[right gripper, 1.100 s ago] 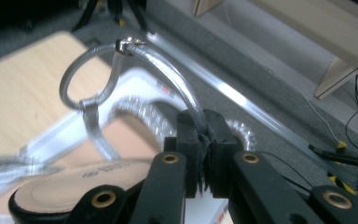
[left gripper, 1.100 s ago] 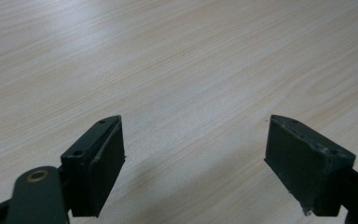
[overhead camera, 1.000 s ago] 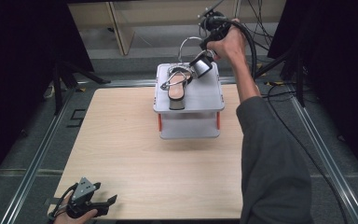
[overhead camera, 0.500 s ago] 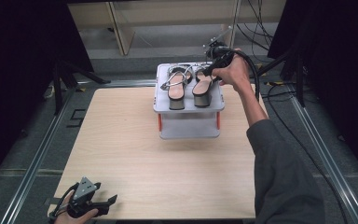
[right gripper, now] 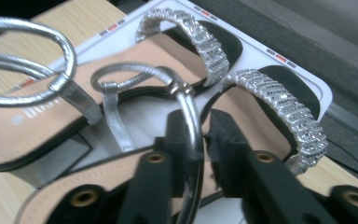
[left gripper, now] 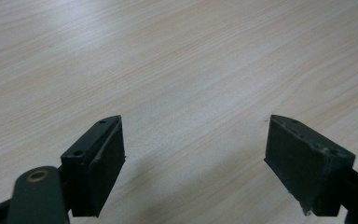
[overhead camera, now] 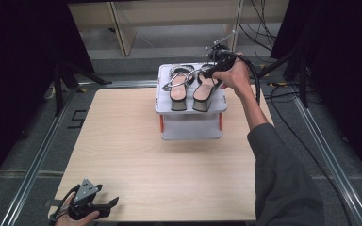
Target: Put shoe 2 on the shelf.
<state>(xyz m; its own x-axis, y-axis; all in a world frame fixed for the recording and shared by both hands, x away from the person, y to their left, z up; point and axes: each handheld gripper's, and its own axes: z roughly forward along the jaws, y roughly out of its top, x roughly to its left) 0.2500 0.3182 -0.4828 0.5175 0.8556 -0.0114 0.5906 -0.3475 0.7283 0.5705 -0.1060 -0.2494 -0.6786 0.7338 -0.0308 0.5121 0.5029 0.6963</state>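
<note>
While the right gripper (right gripper: 199, 140) pinches the silver ankle strap (right gripper: 189, 105) of the right sandal (overhead camera: 206, 88), that sandal rests on the white stand (overhead camera: 191, 109), just beside the left sandal (overhead camera: 178, 87); both heels reach the stand's near edge. Their jewelled toe bands (right gripper: 279, 105) lie close to the stand's far edge. Well apart from the stand, the left gripper (overhead camera: 104, 207) rests at the table's (overhead camera: 136, 141) near corner, jaws spread wide over bare wood.

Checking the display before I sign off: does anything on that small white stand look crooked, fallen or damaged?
Nothing stands out. Both silver-strapped wedge sandals sit upright, side by side on the white stand, undamaged. The right gripper is shut on the right sandal's thin silver strap.
</note>
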